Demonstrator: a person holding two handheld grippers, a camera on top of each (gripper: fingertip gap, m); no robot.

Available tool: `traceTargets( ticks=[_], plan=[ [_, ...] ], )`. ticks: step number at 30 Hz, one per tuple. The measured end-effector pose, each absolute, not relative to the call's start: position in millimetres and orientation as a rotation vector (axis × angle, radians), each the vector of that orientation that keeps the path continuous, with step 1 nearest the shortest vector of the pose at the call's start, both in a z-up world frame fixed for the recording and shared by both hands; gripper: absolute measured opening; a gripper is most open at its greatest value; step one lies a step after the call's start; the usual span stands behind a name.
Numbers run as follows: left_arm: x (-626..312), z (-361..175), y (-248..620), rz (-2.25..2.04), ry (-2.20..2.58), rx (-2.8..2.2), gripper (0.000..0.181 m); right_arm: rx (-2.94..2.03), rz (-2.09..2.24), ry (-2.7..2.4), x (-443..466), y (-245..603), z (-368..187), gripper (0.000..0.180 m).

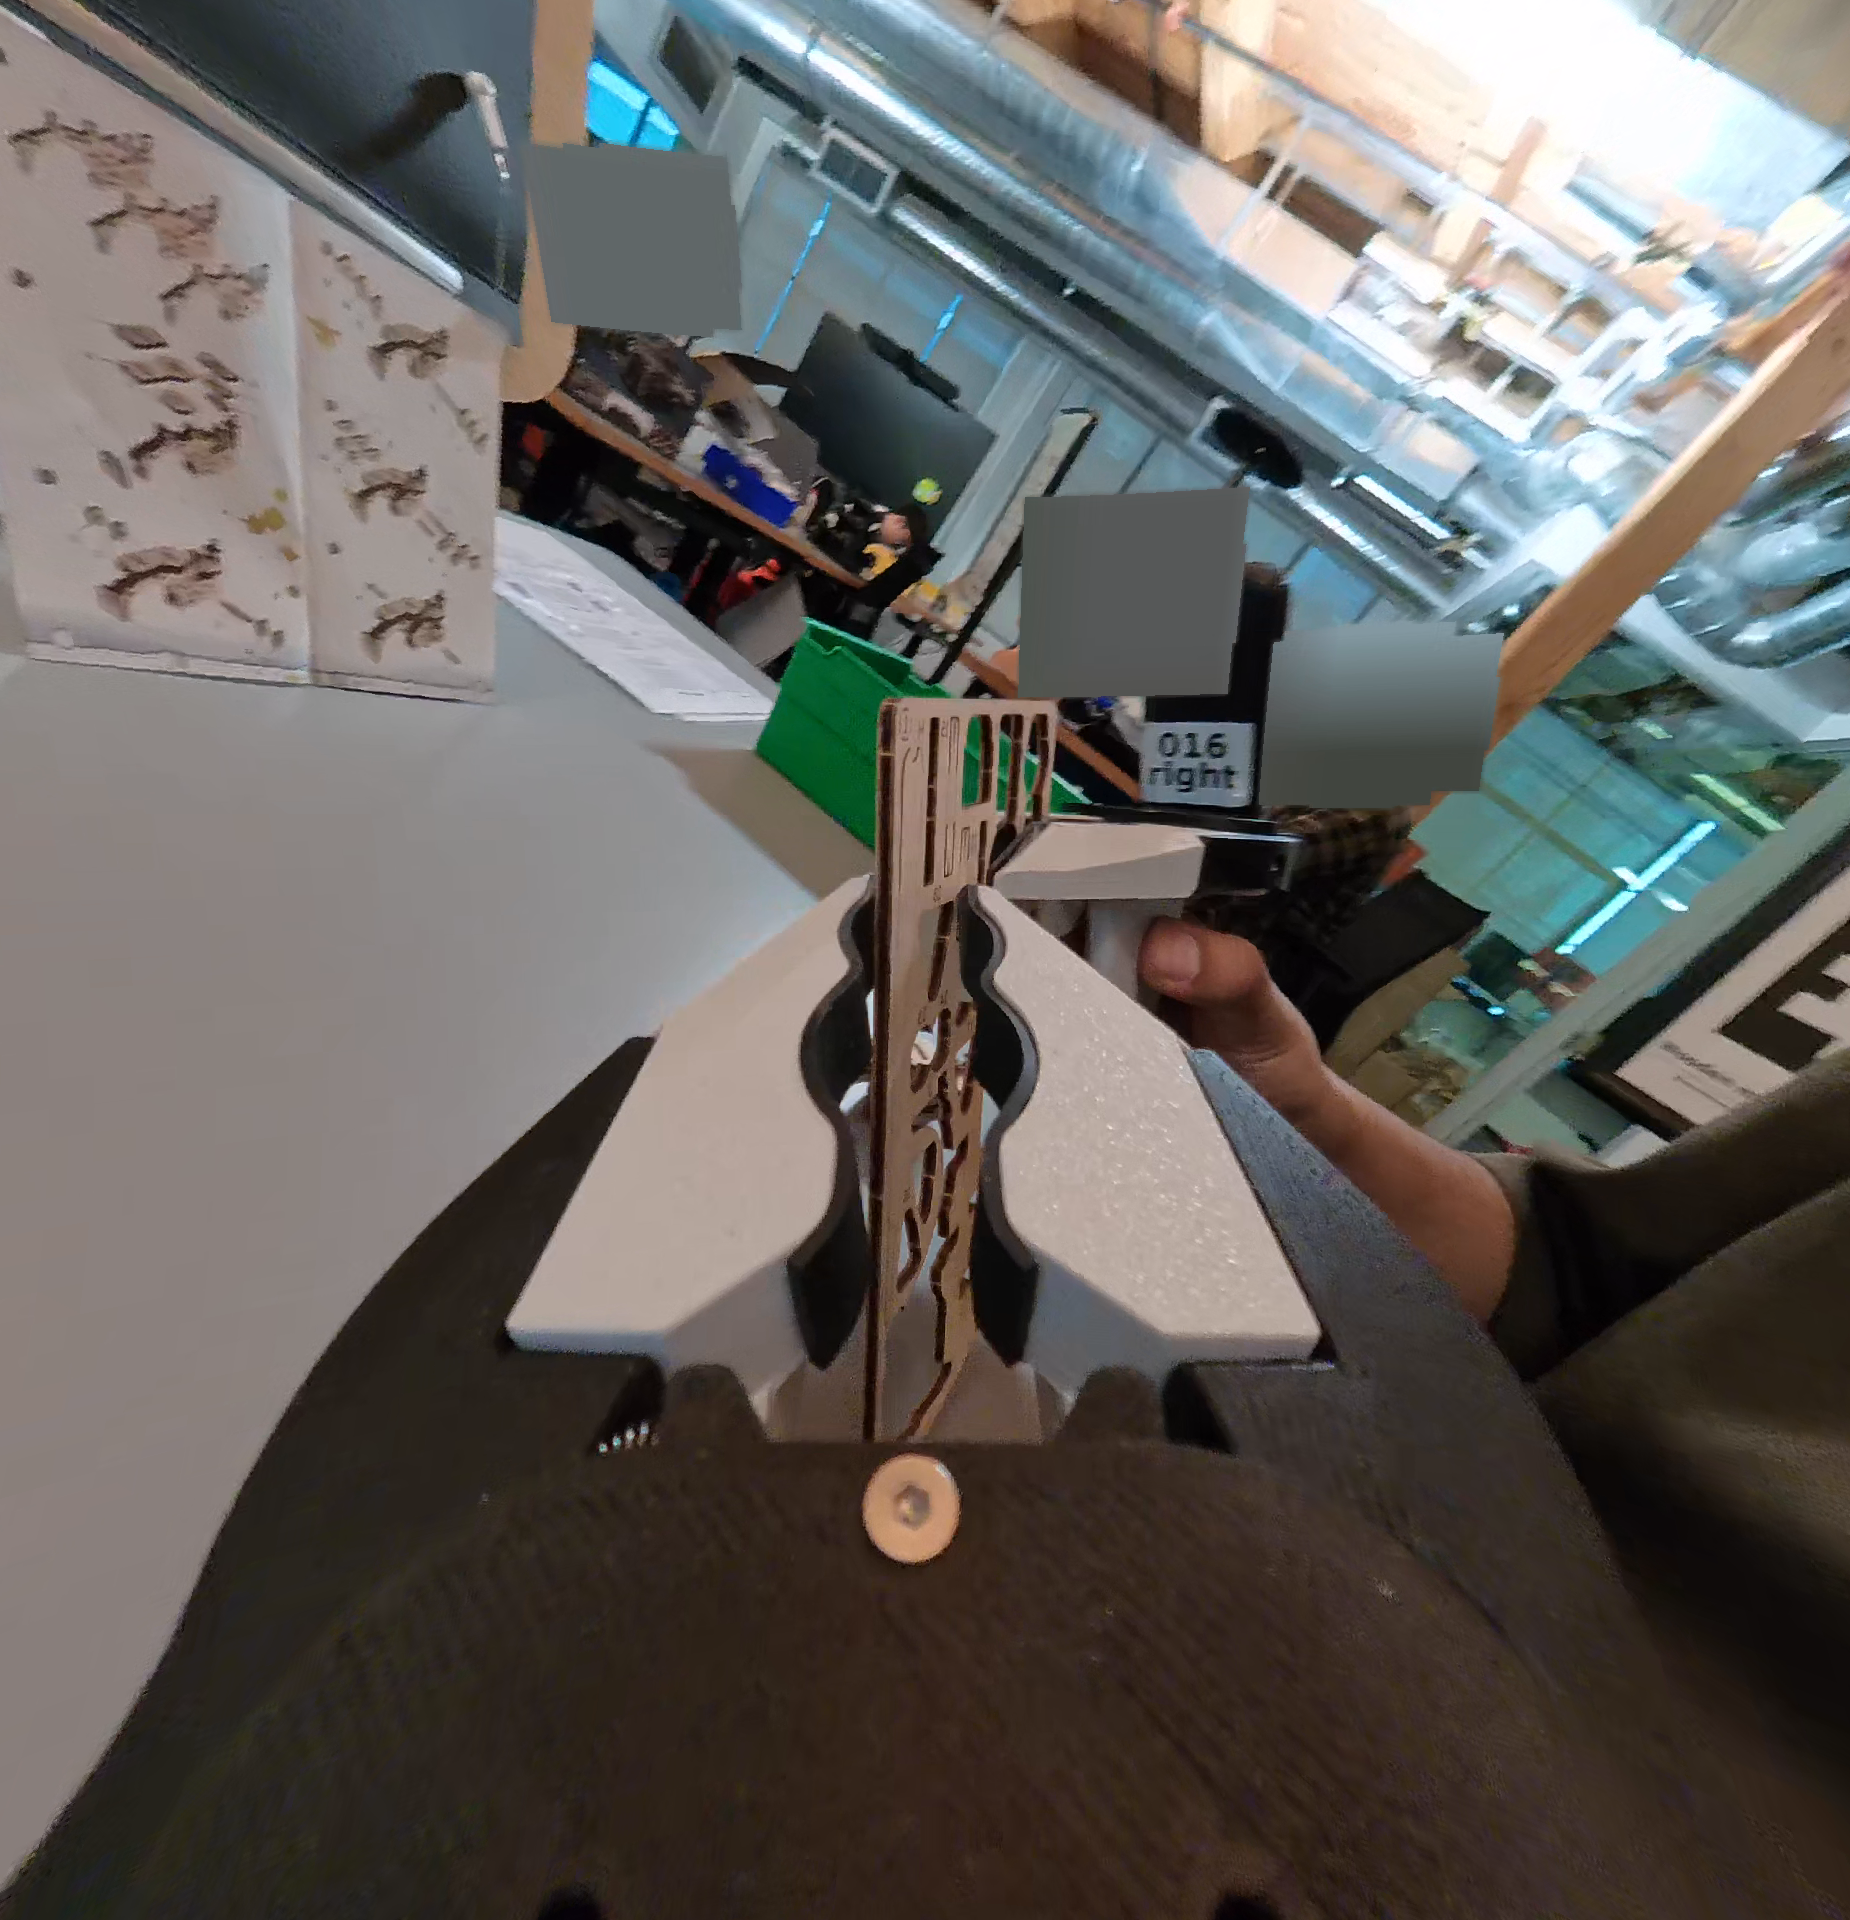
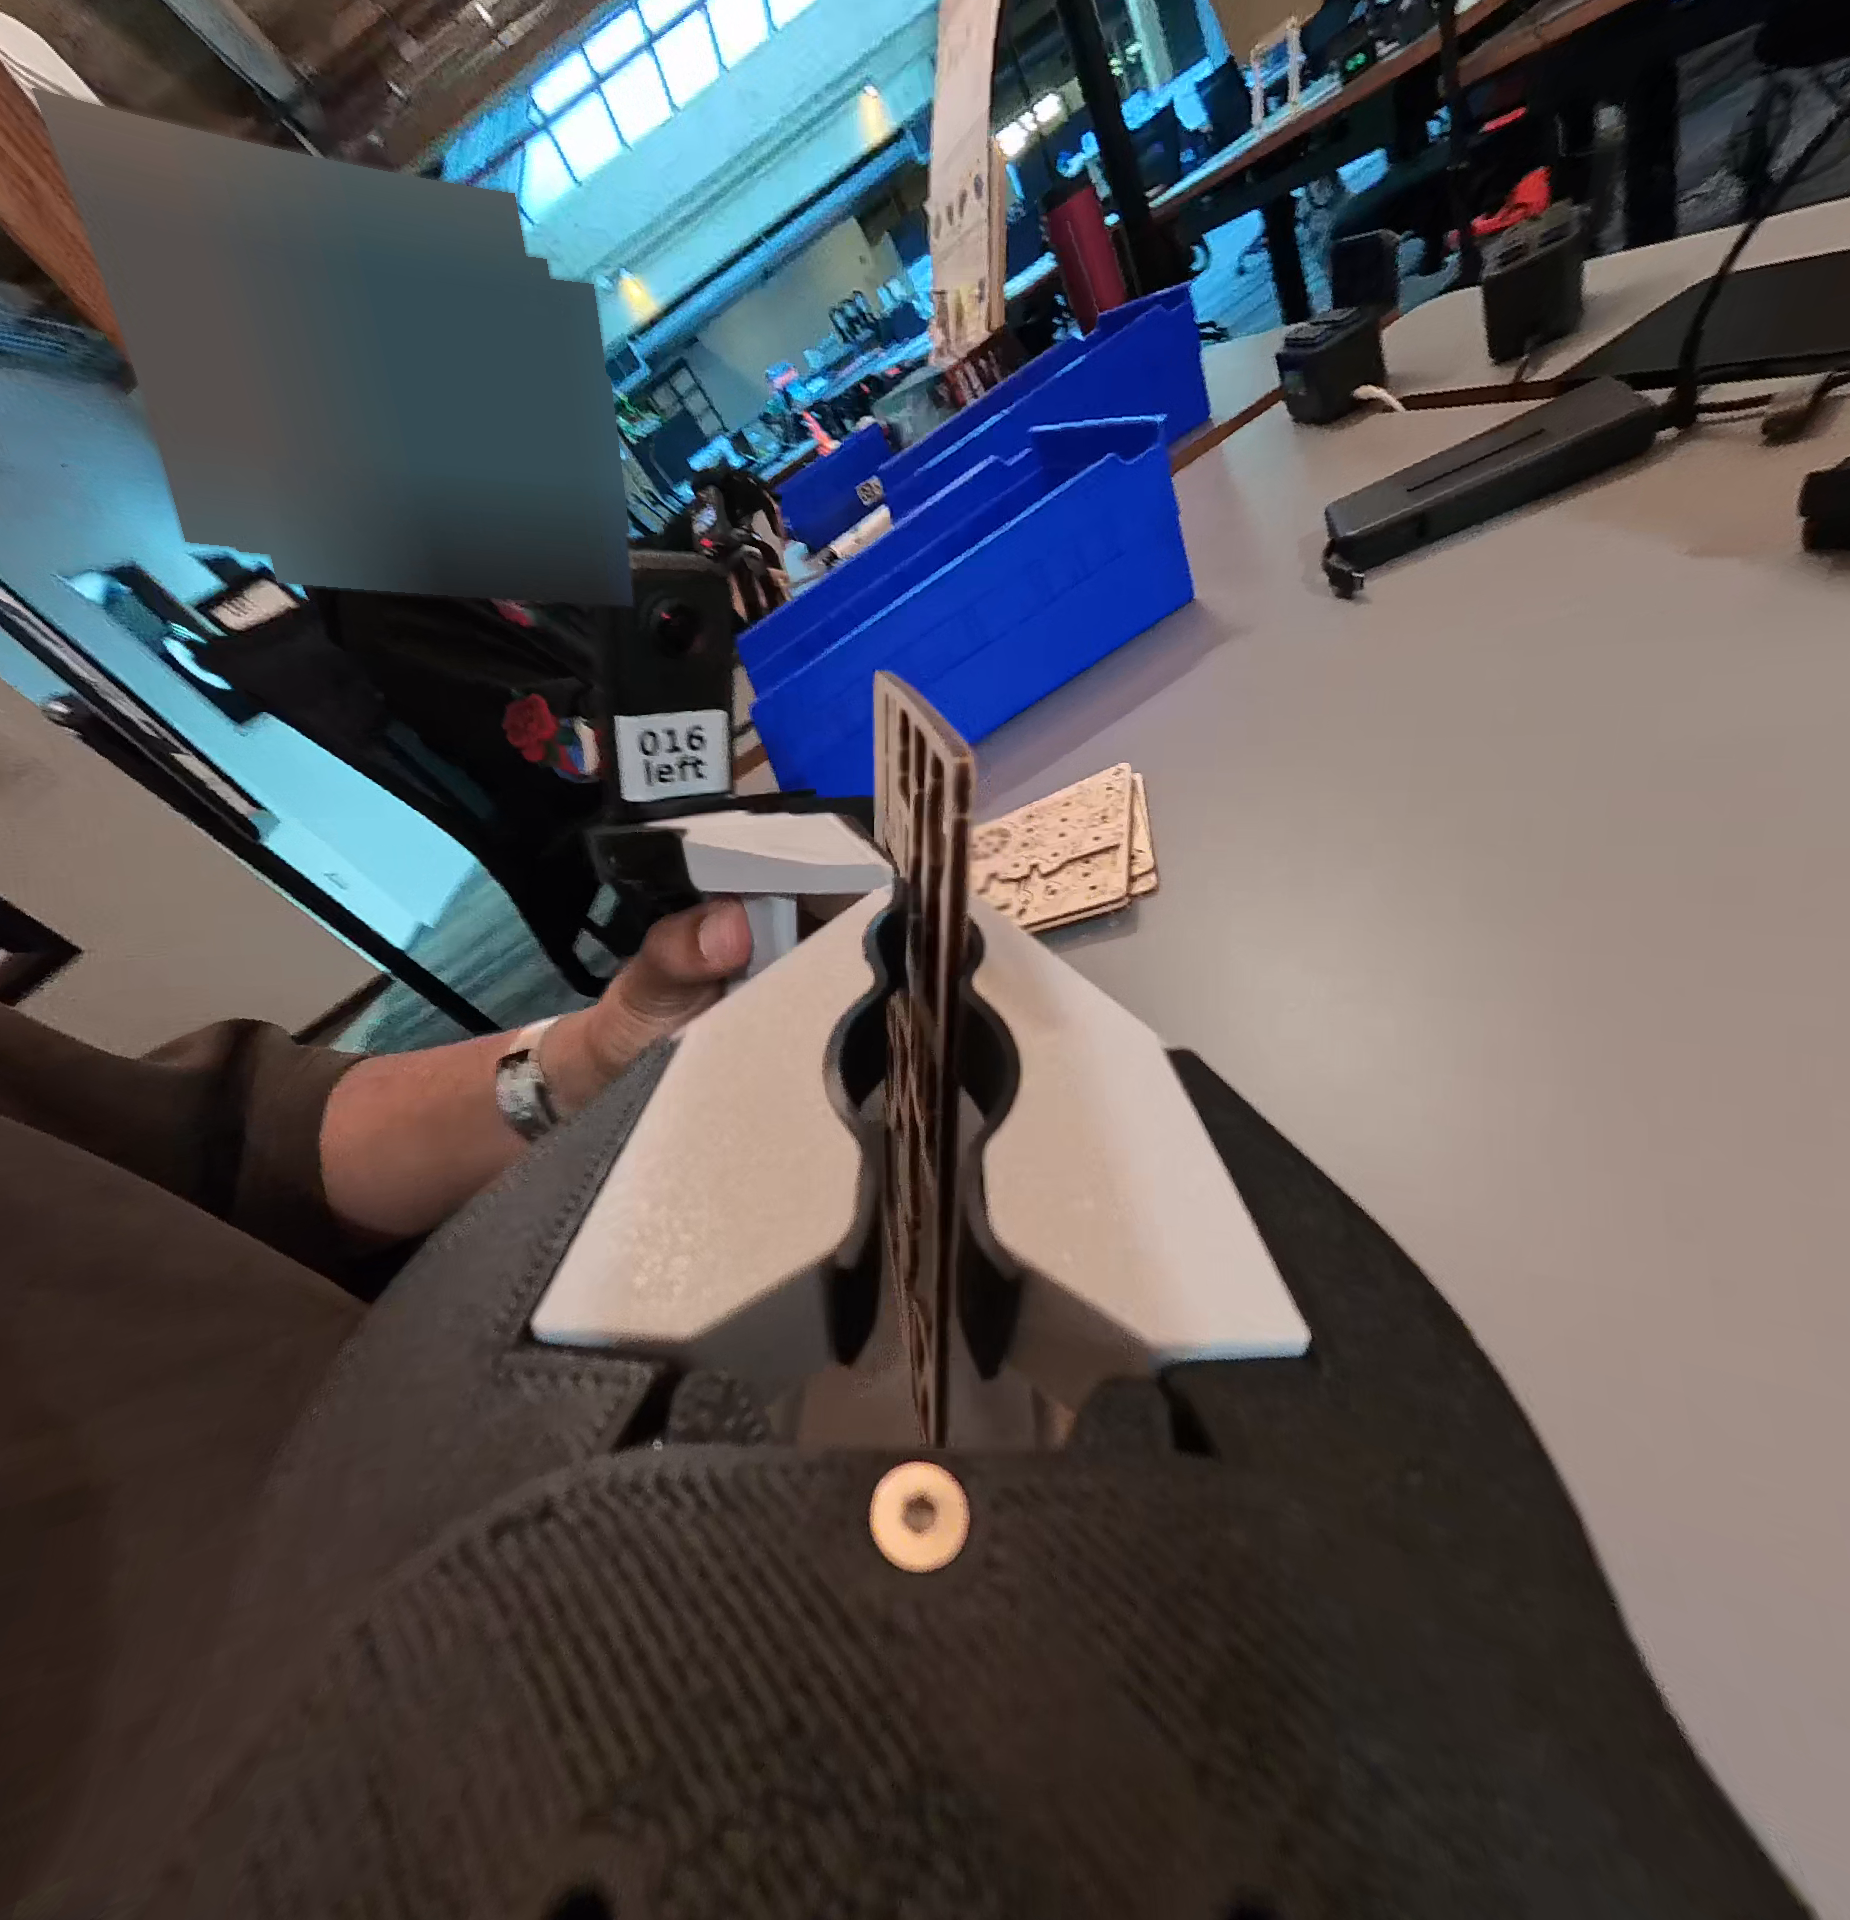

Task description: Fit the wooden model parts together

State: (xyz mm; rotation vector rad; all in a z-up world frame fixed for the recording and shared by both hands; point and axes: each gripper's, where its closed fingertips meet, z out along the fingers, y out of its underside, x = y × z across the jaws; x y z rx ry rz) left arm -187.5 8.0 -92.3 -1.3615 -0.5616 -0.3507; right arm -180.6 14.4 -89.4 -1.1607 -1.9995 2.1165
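With our left gripper [image 1: 921, 914] and right gripper [image 2: 926, 925] both clamped on one laser-cut wooden parts sheet [image 1: 926, 1081], held upright above the grey table [image 2: 1472, 935], we judge no fitting begun: next, free a part without snapping it.

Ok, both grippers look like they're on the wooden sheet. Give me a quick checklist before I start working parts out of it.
1. Left gripper clamped on the wooden sheet: ok, the sheet stands edge-on between its closed fingers.
2. Right gripper on the same sheet: ok, fingers closed on it from the opposite side.
3. Sheet lifted off the table: ok, held in the air.
4. Sheet intact, not bent or cracked: cannot tell, seen almost edge-on.
5. Spare sheets within reach: ok, stacked flat on the table near the blue bins.
6. Which part comes loose first: cannot tell.
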Motion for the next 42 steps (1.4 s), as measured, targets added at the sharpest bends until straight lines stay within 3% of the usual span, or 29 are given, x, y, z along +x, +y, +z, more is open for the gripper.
traceTargets(
  ticks=[5, 11, 12, 14, 22, 33, 42],
  plan=[
    [-182, -90, 8, -0.437, -0.532, -1.305, 0.001, -1.178, 2.189, -1.953, -183, 16, -91, 0.011],
    [-181, -83, 8, -0.384, -0.505, -1.292, 0.0, -1.141, 2.108, -1.843, -195, 21, -88, 0.068],
    [-181, -82, 7, -0.396, -0.507, -1.278, 0.0, -1.129, 2.086, -1.862, -194, 19, -90, 0.069],
    [-178, -79, 7, -0.427, -0.497, -1.255, 0.0, -1.089, 2.043, -1.919, -189, 12, -94, 0.045],
    [-179, -81, 6, -0.476, -0.52, -1.229, 0.007, -1.039, 2.196, -1.963, -175, 7, -82, 0.003],
    [-181, -80, 2, -0.467, -0.512, -1.23, 0.018, -1.04, 2.293, -1.963, -172, 11, -78, 0.001],
    [-178, -80, 1, -0.491, -0.488, -1.241, 0.001, -1.076, 2.319, -2.001, -173, 8, -86, 0.003]
  ],
)
